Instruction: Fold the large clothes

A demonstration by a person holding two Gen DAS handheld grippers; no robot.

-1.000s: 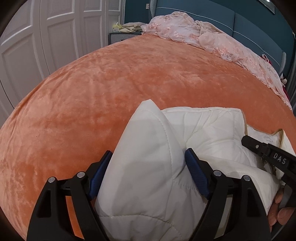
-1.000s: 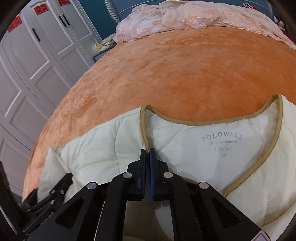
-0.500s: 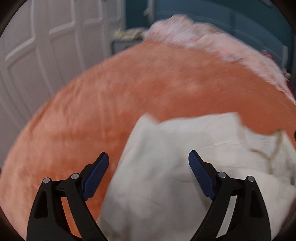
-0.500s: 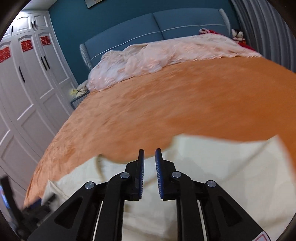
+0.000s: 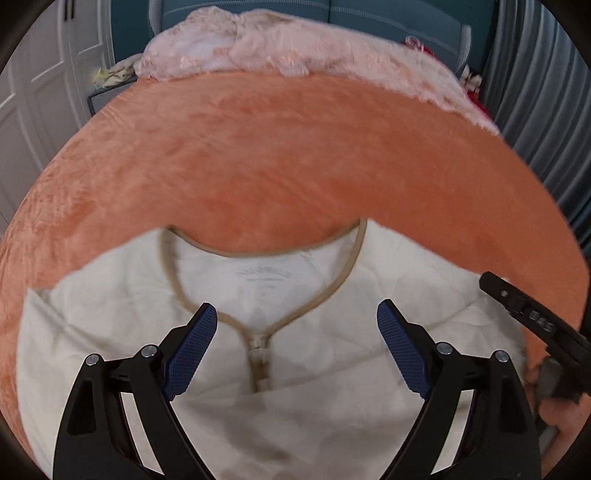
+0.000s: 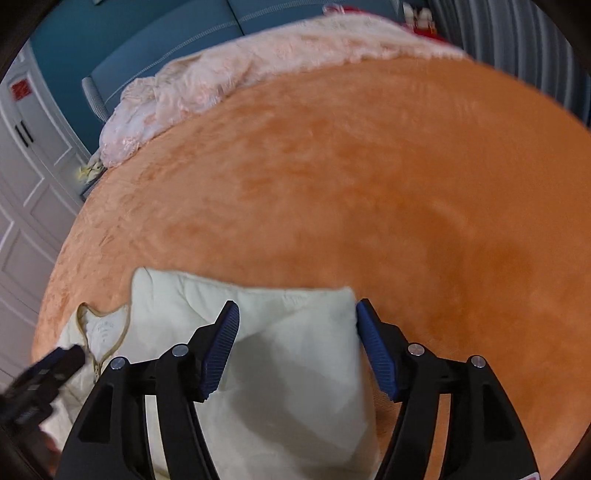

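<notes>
A cream quilted jacket [image 5: 280,369] with tan trim lies on the orange bed cover [image 5: 277,158]. In the left wrist view its neckline and zip top face me. My left gripper [image 5: 297,345] is open over the jacket's chest, holding nothing. In the right wrist view my right gripper [image 6: 297,347] is open, its jaws on either side of a folded part of the jacket [image 6: 288,373], not closed on it. The left gripper's tip [image 6: 48,369] shows at the lower left there, and the right gripper's finger [image 5: 532,317] shows at the right edge of the left wrist view.
A crumpled pink lace blanket [image 5: 295,51] lies along the far end of the bed by the blue headboard [image 5: 388,18]. White wardrobe doors [image 6: 22,192] stand to the left. Grey curtains [image 5: 546,110] hang to the right. The orange cover stretches wide beyond the jacket.
Both grippers moved. The left one swung from the sleeve to over the neckline. The right one let go of the collar trim, opened, and moved right to the folded part.
</notes>
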